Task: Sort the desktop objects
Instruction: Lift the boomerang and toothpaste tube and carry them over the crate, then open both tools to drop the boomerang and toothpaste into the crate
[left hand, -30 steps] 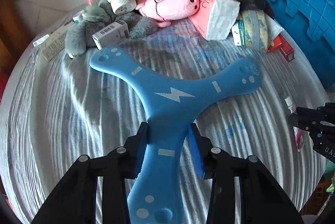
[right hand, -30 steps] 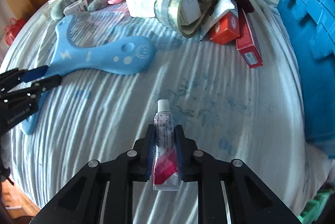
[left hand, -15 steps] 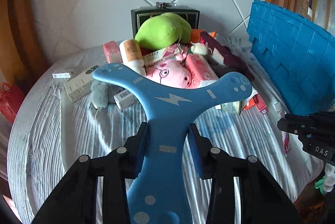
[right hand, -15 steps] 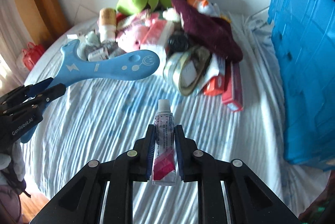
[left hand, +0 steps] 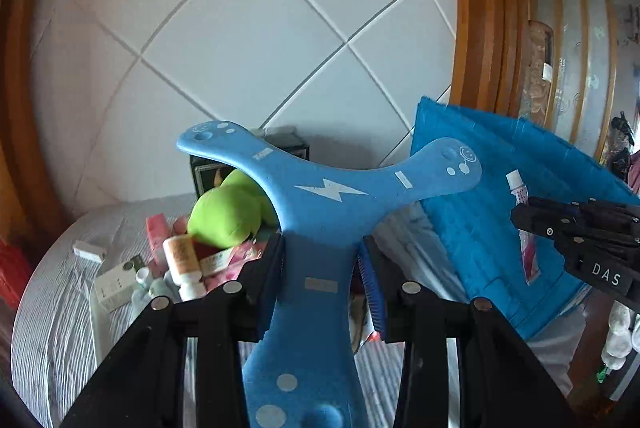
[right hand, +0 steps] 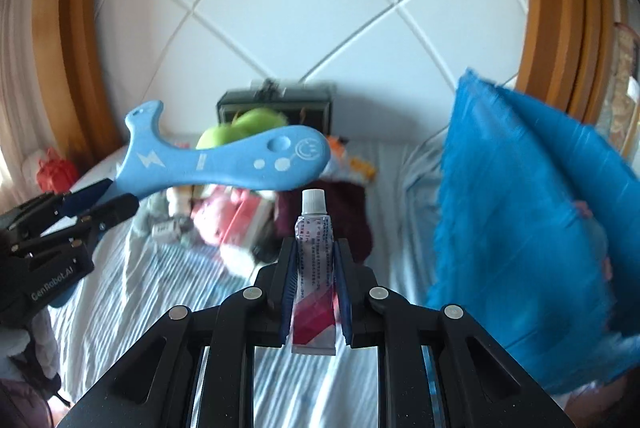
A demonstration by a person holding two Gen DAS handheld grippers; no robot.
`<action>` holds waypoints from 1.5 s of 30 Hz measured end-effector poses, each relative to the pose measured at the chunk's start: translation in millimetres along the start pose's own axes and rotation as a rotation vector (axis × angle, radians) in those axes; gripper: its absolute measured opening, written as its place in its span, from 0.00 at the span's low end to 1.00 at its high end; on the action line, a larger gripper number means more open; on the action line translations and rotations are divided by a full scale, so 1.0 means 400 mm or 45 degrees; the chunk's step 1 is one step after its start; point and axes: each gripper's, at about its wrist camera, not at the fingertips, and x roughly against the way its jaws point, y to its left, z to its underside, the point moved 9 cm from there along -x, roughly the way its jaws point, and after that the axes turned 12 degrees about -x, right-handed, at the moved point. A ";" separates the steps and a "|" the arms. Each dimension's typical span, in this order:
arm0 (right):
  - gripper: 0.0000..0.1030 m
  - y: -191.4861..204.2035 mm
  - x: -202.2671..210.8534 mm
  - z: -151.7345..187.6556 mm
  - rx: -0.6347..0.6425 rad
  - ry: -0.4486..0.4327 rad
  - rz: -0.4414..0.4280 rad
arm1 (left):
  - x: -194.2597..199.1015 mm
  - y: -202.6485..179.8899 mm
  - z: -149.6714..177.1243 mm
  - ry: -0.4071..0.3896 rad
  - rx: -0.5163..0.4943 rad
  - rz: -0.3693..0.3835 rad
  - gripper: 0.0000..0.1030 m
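Left wrist view: the left claw (left hand: 323, 268) is clamped on one arm of the blue boomerang (left hand: 328, 204), holding it up in the air, its other two arms spread wide against the white tiled wall (left hand: 248, 28). Below and behind it the clutter sits on the striped tabletop (left hand: 52, 328): a green plush (left hand: 224, 212), a white bottle (left hand: 184, 260) with an orange label, small white boxes (left hand: 114, 282) to the left, and a dark box (left hand: 292, 148) at the wall. On the right stands the blue crate (left hand: 500, 228), and in front of it the right claw (left hand: 520, 212) reaches in from the edge, closed on a tube (left hand: 524, 224) with its white cap pointing up. Right wrist view, somewhat blurred: the right claw (right hand: 314, 280) grips the tube (right hand: 314, 268) by its body, cap up, crimped end down between the fingers, clear of the tabletop (right hand: 160, 288). To the left the left claw (right hand: 98, 198) comes in, pinching the boomerang (right hand: 224, 160), which hangs level above the pile, its smiley end just above and left of the tube cap. The green plush (right hand: 240, 126) peeks over the boomerang, the dark box (right hand: 276, 104) behind it, a maroon cloth (right hand: 340, 212) behind the tube, and the blue crate (right hand: 532, 208) fills the right side.
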 end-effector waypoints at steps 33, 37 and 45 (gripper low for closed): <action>0.18 -1.061 -0.161 -0.234 -0.370 0.309 0.368 | -0.641 -0.933 -0.424 0.464 -0.312 0.244 0.37; 0.18 -1.070 -0.179 -0.222 -0.391 0.337 0.322 | -0.633 -0.921 -0.416 0.462 -0.344 0.189 0.37; 0.18 -1.036 -0.160 -0.253 -0.367 0.236 0.230 | -0.633 -0.882 -0.425 0.424 -0.340 0.151 0.56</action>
